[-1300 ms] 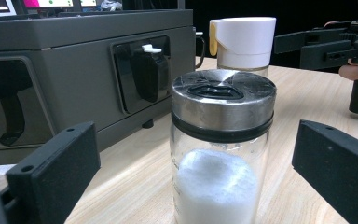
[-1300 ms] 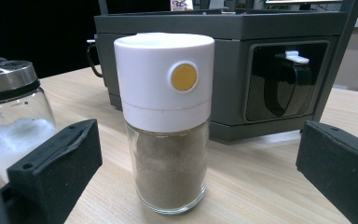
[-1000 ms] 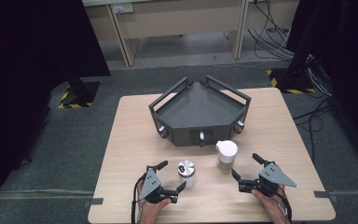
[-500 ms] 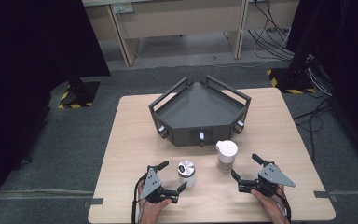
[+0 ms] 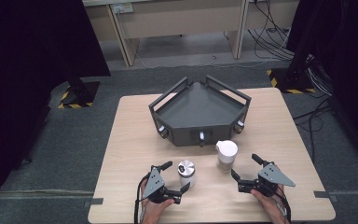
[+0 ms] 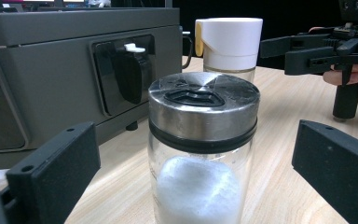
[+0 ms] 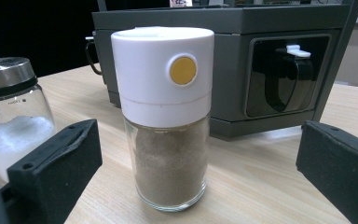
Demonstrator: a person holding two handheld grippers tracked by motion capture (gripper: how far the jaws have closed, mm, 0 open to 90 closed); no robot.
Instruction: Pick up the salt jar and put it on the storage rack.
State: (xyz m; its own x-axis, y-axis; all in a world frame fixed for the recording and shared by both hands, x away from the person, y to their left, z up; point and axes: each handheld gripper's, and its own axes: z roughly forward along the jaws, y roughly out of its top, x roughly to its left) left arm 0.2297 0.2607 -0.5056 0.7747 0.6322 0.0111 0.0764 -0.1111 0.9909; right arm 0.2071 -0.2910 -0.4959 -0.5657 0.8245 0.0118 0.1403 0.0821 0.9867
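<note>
Steel-lidded salt shaker stands upright at lower centre of the high view, between the wide-spread jaws of the left gripper, untouched. Right of it, the white-capped pepper jar faces the equally wide right gripper, below the grey tray.

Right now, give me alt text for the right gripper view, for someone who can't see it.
A glass shaker with a white cap, holding brown powder, stands upright on the wooden table between the open black jaws of the right gripper. Behind it is a dark grey tray; at left, a metal-lidded glass jar of white powder.
</note>
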